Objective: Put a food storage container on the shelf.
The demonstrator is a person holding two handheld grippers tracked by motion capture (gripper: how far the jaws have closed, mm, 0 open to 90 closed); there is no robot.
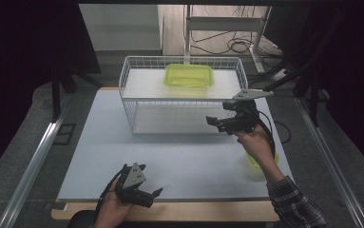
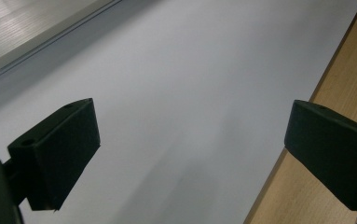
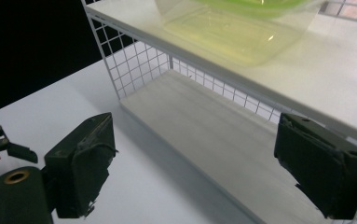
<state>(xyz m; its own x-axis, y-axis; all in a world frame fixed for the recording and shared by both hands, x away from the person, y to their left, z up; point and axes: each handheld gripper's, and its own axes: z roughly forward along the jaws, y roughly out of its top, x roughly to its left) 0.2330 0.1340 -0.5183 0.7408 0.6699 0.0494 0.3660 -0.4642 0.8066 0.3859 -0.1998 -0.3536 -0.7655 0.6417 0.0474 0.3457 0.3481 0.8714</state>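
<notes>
High view: above near table edge, facing twelve o'clock and down on wire rack. Right gripper view: close, low, facing same wire rack, shared. Left gripper view: skimming white tabletop.

L gripper low at near edge, jaws wide apart, empty. R gripper raised, pointed left, jaws wide, empty.

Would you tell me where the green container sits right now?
In the high view, the green container sits on the wire rack's top shelf, right of centre.
</notes>
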